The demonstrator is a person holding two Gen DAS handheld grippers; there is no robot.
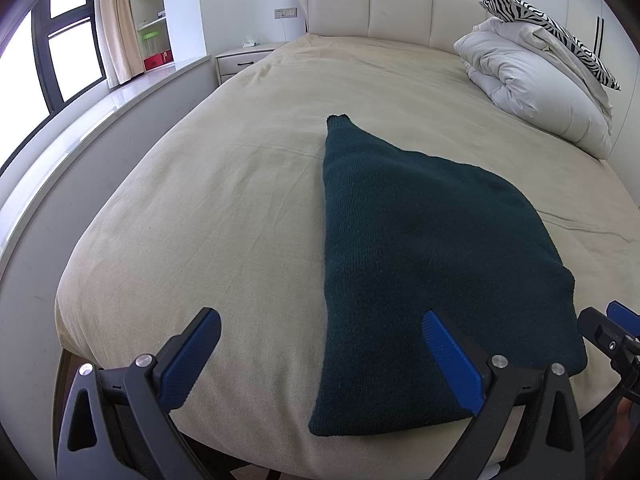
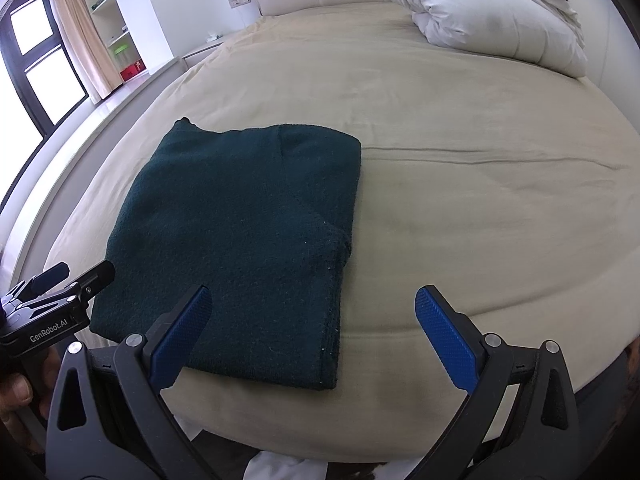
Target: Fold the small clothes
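Observation:
A dark green knit sweater (image 1: 420, 248) lies folded flat into a rough rectangle on the beige bed (image 1: 240, 184), near the foot edge. It also shows in the right wrist view (image 2: 240, 232). My left gripper (image 1: 322, 318) is open and empty, held just short of the sweater's near left corner. My right gripper (image 2: 314, 294) is open and empty, held over the sweater's near right corner. The left gripper also shows at the left edge of the right wrist view (image 2: 70, 276). The right gripper shows at the right edge of the left wrist view (image 1: 608, 320).
A folded white duvet (image 1: 536, 92) and a zebra-print pillow (image 1: 552, 28) lie at the head of the bed on the right. A nightstand (image 1: 244, 58), a window ledge (image 1: 100, 116) and shelves (image 1: 150, 16) stand to the left. White cloth (image 2: 276, 466) lies below the bed's foot.

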